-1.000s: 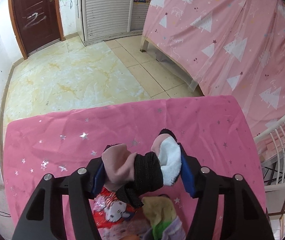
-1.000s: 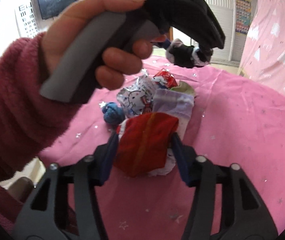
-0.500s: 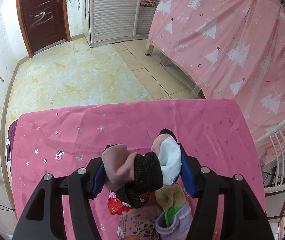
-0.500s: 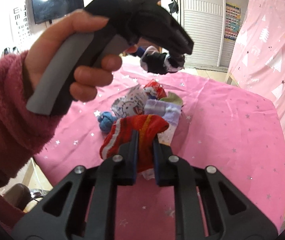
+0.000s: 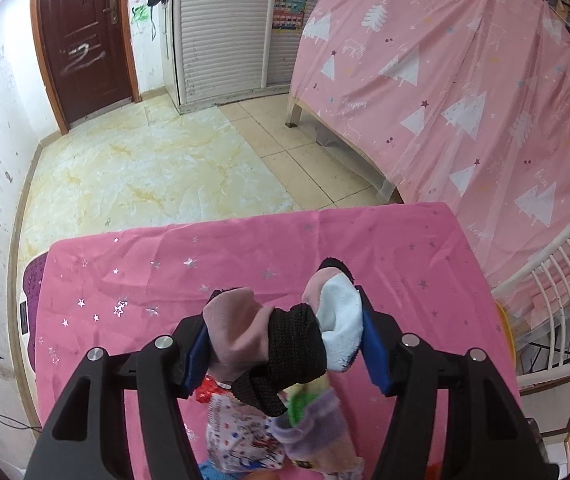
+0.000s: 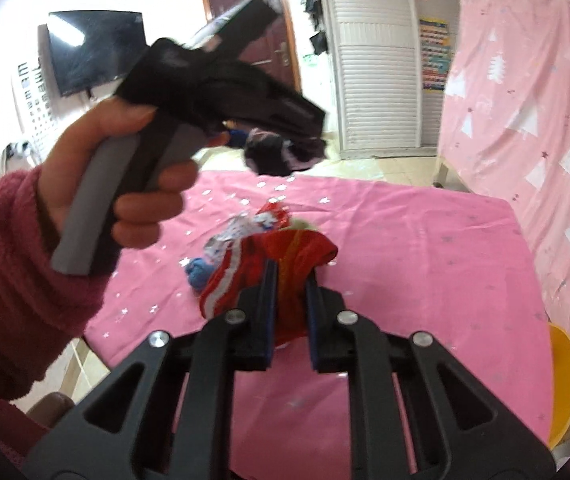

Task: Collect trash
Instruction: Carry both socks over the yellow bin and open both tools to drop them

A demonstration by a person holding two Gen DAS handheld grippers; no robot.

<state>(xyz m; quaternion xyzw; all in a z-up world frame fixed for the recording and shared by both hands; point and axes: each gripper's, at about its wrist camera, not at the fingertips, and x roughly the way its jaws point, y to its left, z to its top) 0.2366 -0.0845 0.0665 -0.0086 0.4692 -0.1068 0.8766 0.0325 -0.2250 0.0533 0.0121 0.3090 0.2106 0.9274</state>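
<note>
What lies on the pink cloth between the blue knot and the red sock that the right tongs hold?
In the right wrist view, a crumpled printed wrapper lies between the blue knot and the red sock gripped by the right tongs.

Yellow bin cut off at frame edge, left gripper motion-blurred

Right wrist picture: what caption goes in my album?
Right gripper pinching a red sock above the pink table.
</note>
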